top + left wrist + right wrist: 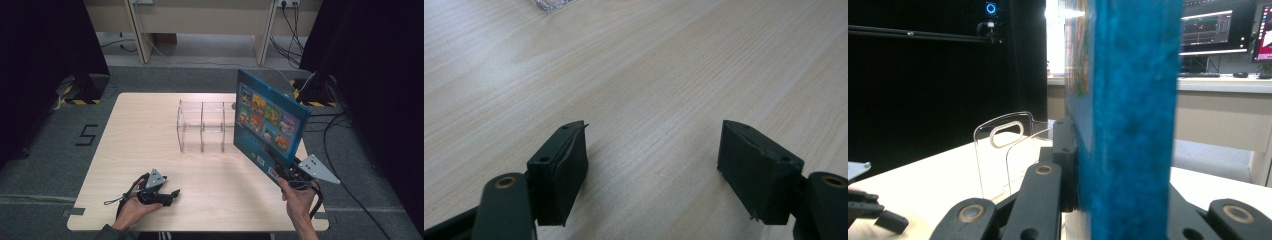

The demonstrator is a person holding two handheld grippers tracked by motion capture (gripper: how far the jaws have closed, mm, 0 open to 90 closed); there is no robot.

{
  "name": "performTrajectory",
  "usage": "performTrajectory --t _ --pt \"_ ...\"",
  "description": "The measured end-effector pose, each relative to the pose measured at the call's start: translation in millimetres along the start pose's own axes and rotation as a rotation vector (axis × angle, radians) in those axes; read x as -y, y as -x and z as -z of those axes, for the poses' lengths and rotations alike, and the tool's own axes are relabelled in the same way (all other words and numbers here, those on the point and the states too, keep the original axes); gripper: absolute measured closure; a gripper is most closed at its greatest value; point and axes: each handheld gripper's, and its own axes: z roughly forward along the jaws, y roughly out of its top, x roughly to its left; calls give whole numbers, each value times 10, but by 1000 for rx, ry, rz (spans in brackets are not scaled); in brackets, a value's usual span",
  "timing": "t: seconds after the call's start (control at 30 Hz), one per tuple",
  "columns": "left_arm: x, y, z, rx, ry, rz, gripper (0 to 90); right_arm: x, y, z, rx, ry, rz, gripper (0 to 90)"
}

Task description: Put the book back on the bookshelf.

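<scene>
The right gripper [289,172] pinches an upright blue picture book [270,117], the clear acrylic organizer [205,125] at its nine o'clock; the left gripper [165,194] rests spread.

L gripper [172,193] low, jaws apart; R gripper [280,167] raised, clamped

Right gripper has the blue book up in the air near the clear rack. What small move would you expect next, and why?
Probably a short carry forward and left, lowering the blue book toward a slot of the clear divider rack. The right gripper is shut on its lower corner, the book stands upright just right of the rack, and the slots look empty. The left gripper rests open on the table.
</scene>
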Motion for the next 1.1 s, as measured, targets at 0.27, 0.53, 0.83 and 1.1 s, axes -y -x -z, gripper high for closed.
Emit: performTrajectory --t 0.27,0.53,0.83,1.1 --pt "1 5 0 3 1 3 261 20 -46 -188 6 -7 0 832" --pt "0 4 1 1 -2 -1 260 38 -51 -365 28 -10 -12 832" --pt "0 4 0 1 0 0 260 107 -37 -684 84 -8 -24 831" --pt "0 5 2 2 -3 -5 259 150 -49 -883 143 -18 4 831"
